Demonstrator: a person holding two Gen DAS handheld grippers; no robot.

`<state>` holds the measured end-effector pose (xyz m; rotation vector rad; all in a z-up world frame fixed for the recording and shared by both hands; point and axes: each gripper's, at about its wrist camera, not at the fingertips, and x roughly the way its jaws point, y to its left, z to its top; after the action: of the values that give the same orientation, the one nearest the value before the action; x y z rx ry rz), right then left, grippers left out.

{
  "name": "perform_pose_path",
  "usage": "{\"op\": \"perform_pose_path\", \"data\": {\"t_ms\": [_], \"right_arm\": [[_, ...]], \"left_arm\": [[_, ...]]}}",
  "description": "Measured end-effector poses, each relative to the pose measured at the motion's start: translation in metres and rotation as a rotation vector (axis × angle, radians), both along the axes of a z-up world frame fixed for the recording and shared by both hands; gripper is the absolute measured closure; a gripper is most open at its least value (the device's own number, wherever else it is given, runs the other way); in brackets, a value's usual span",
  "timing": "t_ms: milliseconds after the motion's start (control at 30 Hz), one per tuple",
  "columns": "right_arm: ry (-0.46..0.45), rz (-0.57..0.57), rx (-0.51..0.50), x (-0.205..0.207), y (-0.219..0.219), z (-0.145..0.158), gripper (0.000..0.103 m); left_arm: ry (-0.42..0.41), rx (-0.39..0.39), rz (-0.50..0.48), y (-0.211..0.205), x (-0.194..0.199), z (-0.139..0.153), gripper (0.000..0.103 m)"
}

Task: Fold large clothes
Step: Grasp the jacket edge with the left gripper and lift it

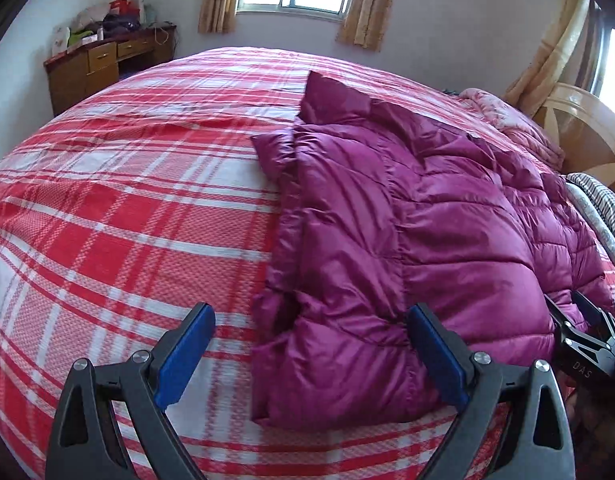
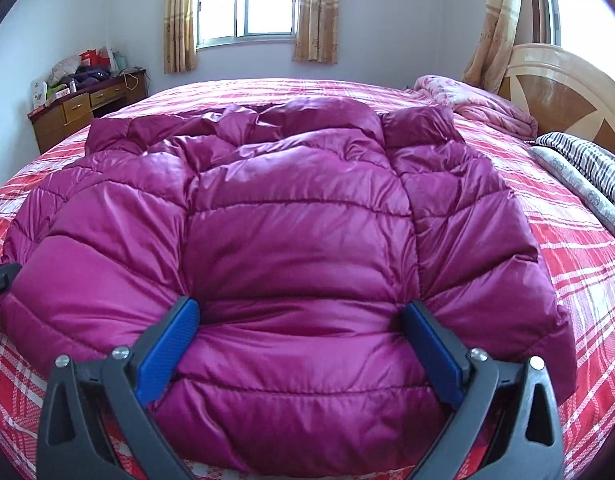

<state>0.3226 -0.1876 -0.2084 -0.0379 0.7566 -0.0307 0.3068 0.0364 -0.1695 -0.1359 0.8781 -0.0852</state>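
The left tongs (image 1: 311,360) hang nearest, jaws spread wide and holding nothing, poised over the near left corner of the jacket (image 1: 407,232), where its edge meets the plaid bed (image 1: 107,200). The jacket, a puffy magenta quilted thing, lies spread on the right part of the bed, its left side already turned in along a long crease and a cuff or collar poking out at the far end. Further right, the right tongs (image 2: 299,344) are also wide open, straddling a fat quilted panel at the near hem; the blue pads (image 2: 169,344) press into the puff on either side, but the jaws have not closed, so I would say nothing is gripped yet. Beyond, a pink quilt (image 2: 479,108) and a striped blanket (image 2: 587,164) sit by the headboard (image 2: 567,92). The risk, as I see it, is the fabric: it looks slick and springy, so a bite that takes only the top layer could slip out, or the turned-in side could spring open when the hem is lifted. An uneven pull between the two tongs would skew the fold.
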Motion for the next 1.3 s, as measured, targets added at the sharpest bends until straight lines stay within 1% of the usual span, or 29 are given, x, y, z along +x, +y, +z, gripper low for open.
{"op": "perform_pose_path", "data": {"t_ms": [33, 67, 133, 167, 200, 233, 267, 300, 333, 367, 400, 433, 500, 533, 633, 667, 733, 833, 933, 1033, 1067, 1167, 1300], "right_arm": [[-0.002, 0.000, -0.005, -0.001, 0.000, 0.001, 0.000], [-0.002, 0.000, -0.003, -0.002, 0.000, 0.003, 0.001], [0.002, -0.003, 0.016, -0.007, -0.001, 0.009, 0.004], [-0.005, -0.008, 0.013, -0.010, -0.002, 0.014, 0.008], [-0.031, -0.021, -0.011, -0.015, -0.002, 0.021, 0.009], [-0.060, -0.033, -0.039, -0.019, -0.002, 0.028, 0.009], [-0.086, -0.044, -0.064, -0.022, -0.001, 0.033, 0.009], [-0.099, -0.052, -0.097, -0.024, 0.000, 0.037, 0.007], [-0.092, -0.061, -0.142, -0.023, 0.001, 0.037, 0.006], [-0.080, -0.061, -0.169, -0.021, 0.001, 0.034, 0.006], [-0.037, -0.059, -0.207, -0.015, 0.000, 0.023, 0.006], [0.002, -0.043, -0.210, -0.010, -0.002, 0.013, 0.006], [0.002, -0.043, -0.159, -0.007, -0.010, 0.005, 0.005], [0.006, -0.042, -0.153, -0.006, -0.011, 0.004, 0.004], [0.028, -0.034, -0.124, -0.004, -0.016, 0.008, 0.005], [0.036, -0.034, -0.096, -0.004, -0.020, 0.012, 0.007], [0.021, -0.044, -0.059, -0.009, -0.028, 0.023, 0.009], [-0.017, -0.074, -0.055, -0.018, -0.038, 0.041, 0.009], [0.001, -0.107, -0.074, -0.016, -0.052, 0.042, 0.009], [0.061, -0.142, -0.078, -0.012, -0.066, 0.027, 0.009], [0.087, -0.147, -0.045, -0.010, -0.073, 0.021, 0.009], [0.125, -0.160, 0.042, -0.008, -0.085, 0.017, 0.009], [0.127, -0.181, 0.108, -0.008, -0.097, 0.017, 0.009]], "left_arm": [[-0.013, 0.006, -0.013, -0.004, -0.001, 0.000, 0.008], [-0.020, 0.006, -0.022, -0.006, -0.001, -0.001, 0.014], [-0.033, -0.021, -0.050, -0.006, 0.001, 0.001, 0.055], [-0.034, -0.034, -0.067, -0.006, 0.002, 0.003, 0.063], [-0.039, -0.028, -0.088, -0.009, 0.002, 0.005, 0.073], [-0.052, -0.007, -0.101, -0.012, 0.001, 0.007, 0.079], [-0.064, 0.005, -0.111, -0.013, -0.001, 0.010, 0.082], [-0.071, 0.007, -0.118, -0.014, -0.002, 0.011, 0.086], [-0.075, 0.006, -0.122, -0.014, -0.003, 0.013, 0.089], [-0.081, 0.004, -0.127, -0.014, -0.004, 0.016, 0.090], [-0.088, 0.000, -0.132, -0.013, -0.006, 0.021, 0.091], [-0.101, -0.008, -0.141, -0.013, -0.007, 0.027, 0.092], [-0.131, 0.003, -0.162, -0.018, -0.007, 0.040, 0.092], [-0.145, 0.014, -0.171, -0.021, -0.006, 0.045, 0.092], [-0.190, 0.024, -0.212, -0.033, -0.006, 0.068, 0.093], [-0.201, 0.021, -0.229, -0.037, -0.005, 0.074, 0.093], [-0.227, 0.029, -0.257, -0.046, -0.006, 0.088, 0.093], [-0.266, 0.041, -0.313, -0.062, -0.005, 0.105, 0.093], [-0.308, 0.061, -0.384, -0.084, -0.009, 0.119, 0.093], [-0.331, 0.070, -0.458, -0.107, -0.013, 0.126, 0.093], [-0.336, 0.077, -0.481, -0.117, -0.013, 0.128, 0.093], [-0.348, 0.091, -0.541, -0.145, -0.008, 0.129, 0.093], [-0.336, 0.091, -0.610, -0.180, -0.001, 0.129, 0.093]]}}
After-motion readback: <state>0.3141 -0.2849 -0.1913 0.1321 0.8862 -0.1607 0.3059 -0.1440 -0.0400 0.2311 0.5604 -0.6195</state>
